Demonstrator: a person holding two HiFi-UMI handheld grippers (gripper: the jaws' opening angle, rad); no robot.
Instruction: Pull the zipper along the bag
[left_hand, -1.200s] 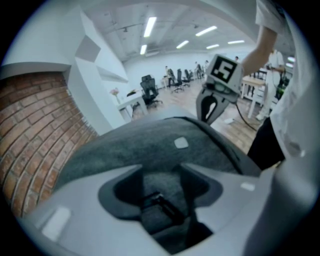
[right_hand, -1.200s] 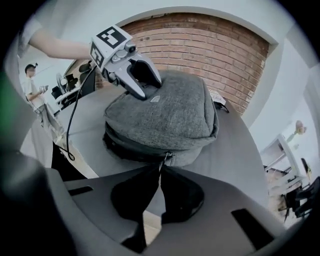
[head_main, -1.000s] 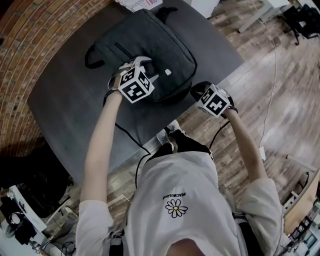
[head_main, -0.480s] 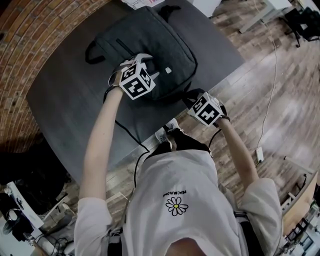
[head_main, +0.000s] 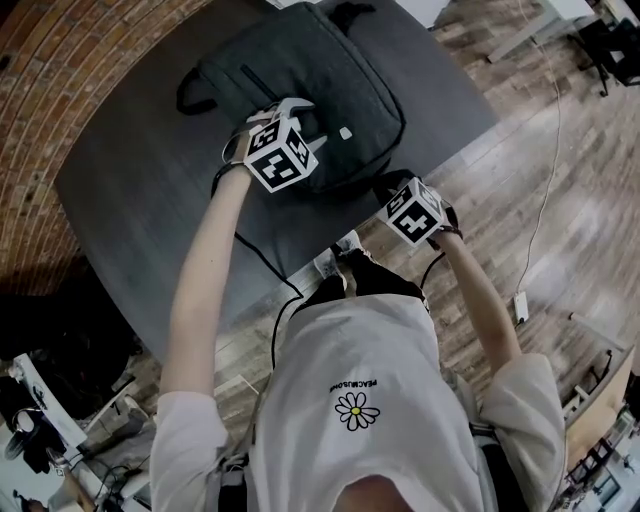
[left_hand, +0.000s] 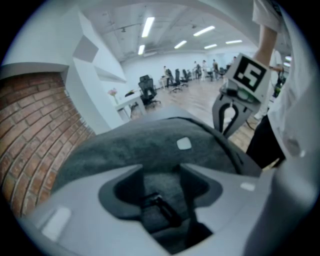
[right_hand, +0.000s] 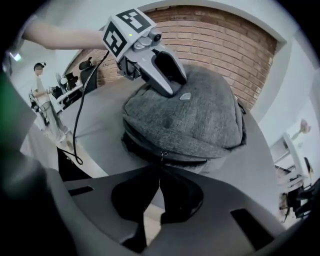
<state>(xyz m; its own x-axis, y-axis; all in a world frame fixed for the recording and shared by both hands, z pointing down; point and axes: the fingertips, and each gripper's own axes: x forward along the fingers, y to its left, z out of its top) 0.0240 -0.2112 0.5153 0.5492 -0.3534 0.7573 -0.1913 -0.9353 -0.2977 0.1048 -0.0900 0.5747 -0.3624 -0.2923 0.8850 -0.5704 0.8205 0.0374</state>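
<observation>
The left gripper (left_hand: 161, 172) stands with its jaws wide apart, tips down on the top of the bag (head_main: 320, 80). Grey fabric fills the gap between them, and a dark strap (left_hand: 160, 205) lies there too, close to the gripper's body. Whether the pads pinch the fabric or only rest on it I cannot tell. A small pale label (left_hand: 184, 144) sits on the bag just beyond the tips.

The right gripper (right_hand: 160, 167) has just closed its jaws further, and they now meet tip to tip on the pull (right_hand: 161, 155) of the zipper. The pull's metal ring shows right at the tips, and the zipper runs off to either side of them along the bag's near edge. Beyond the tips the bag rises as a grey mound, with the left gripper on its crown, up and slightly left of the right gripper's line.

From the head view, the bag lies flat on the table (head_main: 140, 190), ahead of both grippers. The right gripper is at its near corner, by the table's edge.
</observation>
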